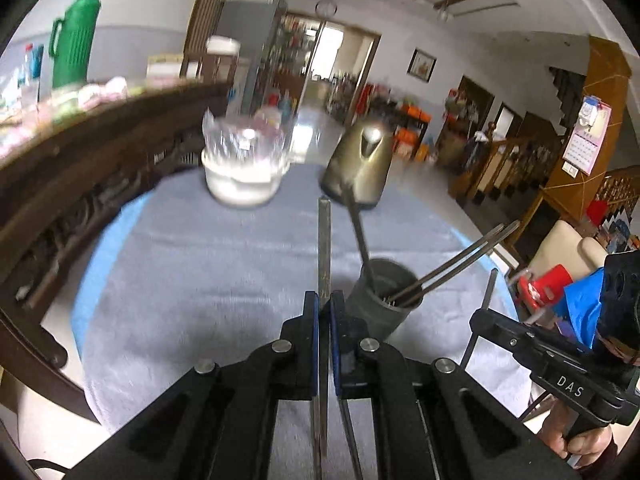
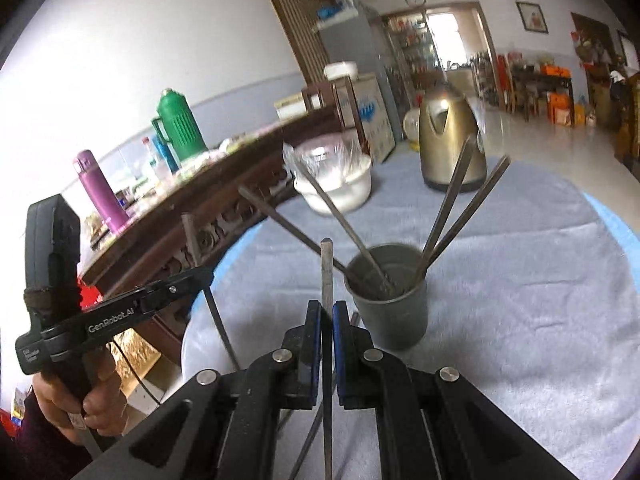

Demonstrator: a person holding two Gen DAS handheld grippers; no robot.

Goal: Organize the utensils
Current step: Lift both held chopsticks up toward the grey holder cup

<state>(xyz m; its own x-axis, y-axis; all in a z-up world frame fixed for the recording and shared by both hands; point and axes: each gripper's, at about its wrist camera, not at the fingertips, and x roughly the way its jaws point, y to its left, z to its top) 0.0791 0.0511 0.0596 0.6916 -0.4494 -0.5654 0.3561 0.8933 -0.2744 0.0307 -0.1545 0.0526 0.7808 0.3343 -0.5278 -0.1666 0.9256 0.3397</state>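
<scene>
four chopsticks (image 2: 460, 204) in cup (image 2: 390, 312), kettle (image 2: 450, 136) (behind)

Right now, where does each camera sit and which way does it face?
Left wrist: on the left gripper, shut on a chopstick, facing the grey cup and kettle; the right gripper shows.
Right wrist: on the right gripper, shut on a chopstick; the left gripper shows.
Shared: cup, kettle, white bowl.

Left wrist view looking forward and downward along its fingers, close over the grey cloth (image 1: 200, 272), metal cup (image 1: 384, 296) near at 1 o'clock, right wrist view likewise, cup (image 2: 388, 312) at 1 o'clock, both sharing kettle (image 1: 360, 160) and white bowl (image 1: 240, 184) at 12 o'clock
</scene>
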